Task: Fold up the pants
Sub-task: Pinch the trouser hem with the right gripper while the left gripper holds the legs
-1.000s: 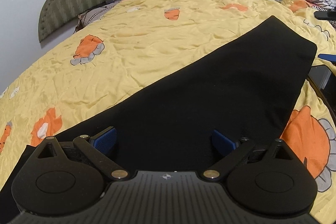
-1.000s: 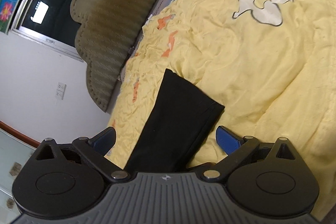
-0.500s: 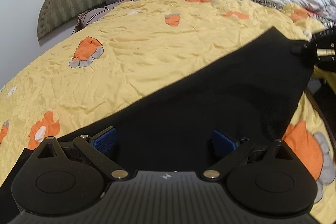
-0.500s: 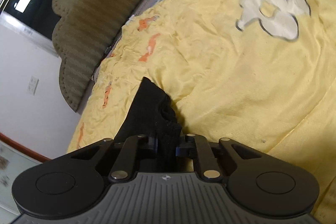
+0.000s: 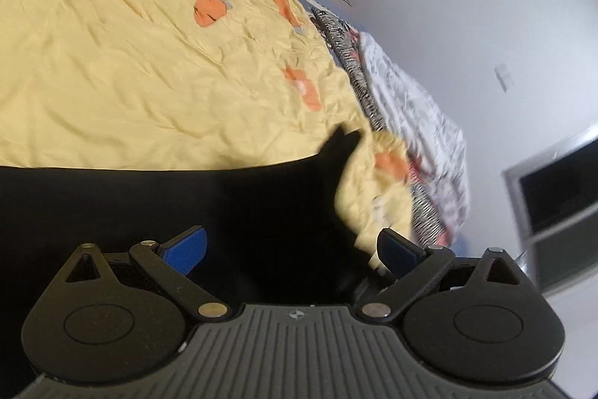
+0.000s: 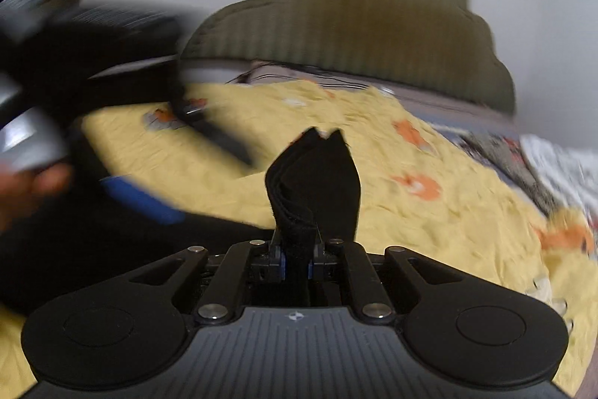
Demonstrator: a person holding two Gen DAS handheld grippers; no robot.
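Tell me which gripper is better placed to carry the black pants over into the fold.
Right. The right gripper is shut on a bunched end of the black pants, while the left gripper is open over them.

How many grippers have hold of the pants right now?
1. The right gripper is shut on a bunched edge of the pants. The left gripper is open over the pants, its pads apart and gripping nothing.

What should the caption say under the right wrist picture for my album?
Right gripper pinching bunched black pants above a yellow bedspread.
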